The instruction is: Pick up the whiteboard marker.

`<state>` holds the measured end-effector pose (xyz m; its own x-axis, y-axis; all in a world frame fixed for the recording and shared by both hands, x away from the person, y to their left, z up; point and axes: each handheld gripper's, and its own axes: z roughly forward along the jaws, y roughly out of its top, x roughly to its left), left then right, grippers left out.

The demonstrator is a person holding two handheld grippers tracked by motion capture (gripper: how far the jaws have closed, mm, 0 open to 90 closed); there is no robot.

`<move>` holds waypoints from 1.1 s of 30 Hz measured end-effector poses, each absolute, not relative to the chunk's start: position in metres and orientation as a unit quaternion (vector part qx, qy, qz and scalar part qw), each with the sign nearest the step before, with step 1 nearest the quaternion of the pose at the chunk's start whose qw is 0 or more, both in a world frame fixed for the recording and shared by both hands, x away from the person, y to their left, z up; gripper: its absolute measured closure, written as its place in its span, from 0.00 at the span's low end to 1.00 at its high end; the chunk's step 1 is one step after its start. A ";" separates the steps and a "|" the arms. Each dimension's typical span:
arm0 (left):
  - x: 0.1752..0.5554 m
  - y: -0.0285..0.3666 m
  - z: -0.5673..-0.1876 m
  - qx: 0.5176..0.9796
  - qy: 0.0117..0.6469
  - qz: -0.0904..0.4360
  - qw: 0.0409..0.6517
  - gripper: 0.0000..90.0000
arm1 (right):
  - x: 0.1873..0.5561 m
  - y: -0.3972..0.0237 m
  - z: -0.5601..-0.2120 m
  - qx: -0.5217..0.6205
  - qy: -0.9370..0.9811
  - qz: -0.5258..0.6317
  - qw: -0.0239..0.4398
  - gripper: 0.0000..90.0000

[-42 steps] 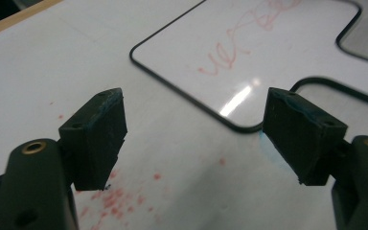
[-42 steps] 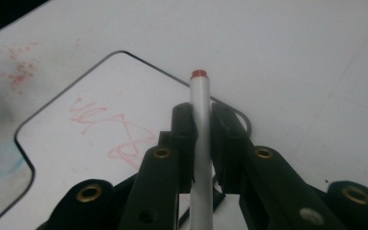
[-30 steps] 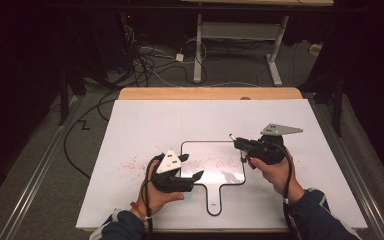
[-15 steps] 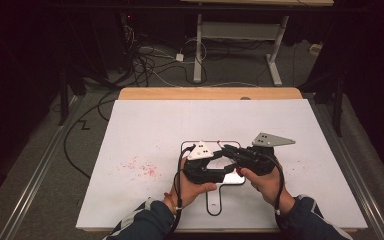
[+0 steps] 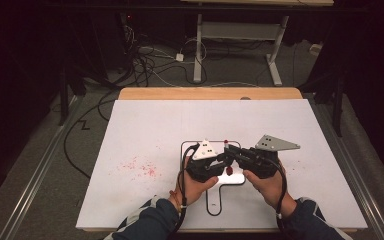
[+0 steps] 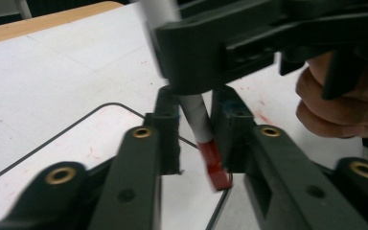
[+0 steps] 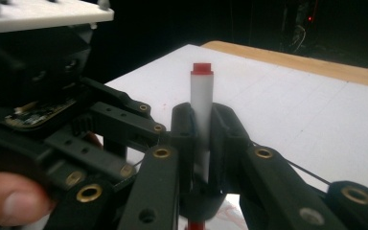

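A white marker (image 7: 201,96) with red ends stands upright between the jaws of my right gripper (image 7: 203,112), which is shut on its barrel. Over the small whiteboard (image 5: 192,147), the right gripper (image 5: 234,152) and the left gripper (image 5: 224,161) meet tip to tip. My left gripper (image 6: 195,100) has its jaws either side of the marker's lower part (image 6: 194,112). The red cap (image 6: 214,165) rests against the right-hand jaw, and a gap remains on the other side. The right gripper's body (image 6: 249,43) hangs just above.
The whiteboard has a black outline and a handle (image 5: 214,202) pointing toward the person. Red marks (image 5: 139,167) dot the white table cover on the left. A wooden table edge (image 5: 210,93) runs along the far side, with cables on the floor beyond.
My left gripper has swung right from the board's left edge to meet the right gripper. The right gripper has shifted left with the marker, over the board.
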<state>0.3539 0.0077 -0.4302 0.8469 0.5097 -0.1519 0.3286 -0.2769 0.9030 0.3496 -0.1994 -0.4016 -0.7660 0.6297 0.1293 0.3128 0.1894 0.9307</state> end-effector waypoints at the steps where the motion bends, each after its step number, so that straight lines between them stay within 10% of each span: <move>1: 0.354 0.009 -0.430 0.795 0.260 0.089 0.541 0.86 | 0.348 -0.199 -0.401 0.309 0.759 0.554 0.147 0.90; 18: 0.360 0.023 -0.437 0.806 0.239 0.113 0.530 0.88 | 0.340 -0.211 -0.394 0.307 0.758 0.547 0.177 0.78; 33: 0.364 0.060 -0.429 0.793 0.260 0.160 0.527 0.88 | 0.315 -0.281 -0.399 0.287 0.768 0.503 0.273 0.43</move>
<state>0.3641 0.0603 -0.4294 0.8138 0.5808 -0.0193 0.2433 -0.3103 0.9190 0.3147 -0.2812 -0.3990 -0.6857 0.7162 -0.1303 0.1667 0.3287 0.9296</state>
